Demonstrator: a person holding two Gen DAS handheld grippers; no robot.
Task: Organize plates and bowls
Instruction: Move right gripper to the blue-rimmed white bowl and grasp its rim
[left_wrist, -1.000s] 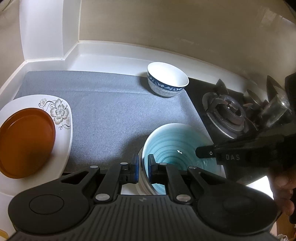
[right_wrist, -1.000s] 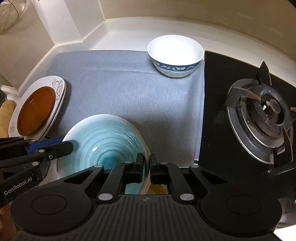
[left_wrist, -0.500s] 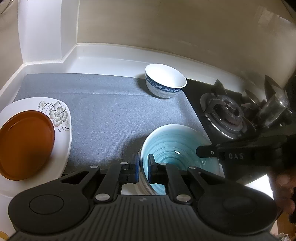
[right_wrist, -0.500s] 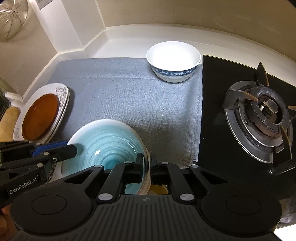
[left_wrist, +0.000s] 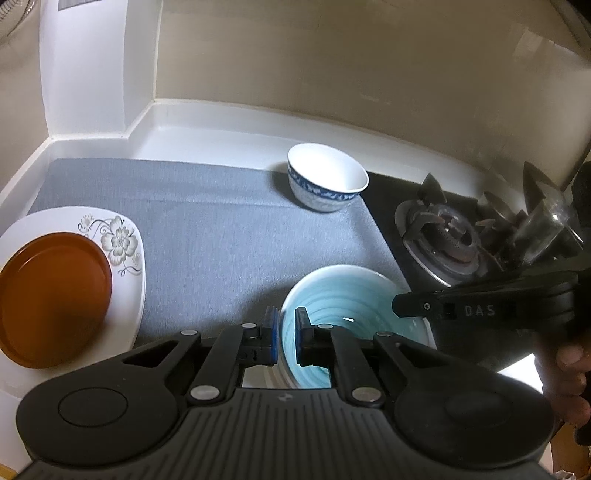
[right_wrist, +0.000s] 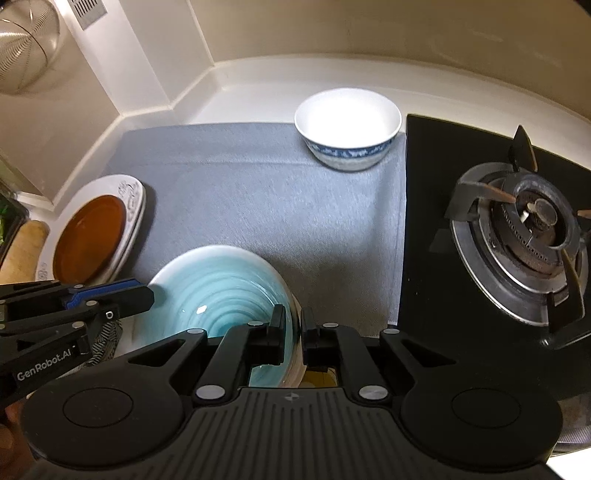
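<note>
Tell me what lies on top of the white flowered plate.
A brown plate lies on the white flowered plate and covers most of it. Only the flower-printed right edge shows; anything beneath the brown plate is hidden.

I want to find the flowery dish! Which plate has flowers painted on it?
The white plate on the left, under the brown plate. Grey flowers show on its rim; the brown plate is plain.

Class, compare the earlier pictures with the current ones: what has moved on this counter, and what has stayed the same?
Both tools, left tool and right tool, stay clamped on opposite rims of the teal bowl and have carried it up and back, away from the blue-patterned bowl. That bowl, the brown plate on the floral plate, and the gas burner are unmoved.
</note>
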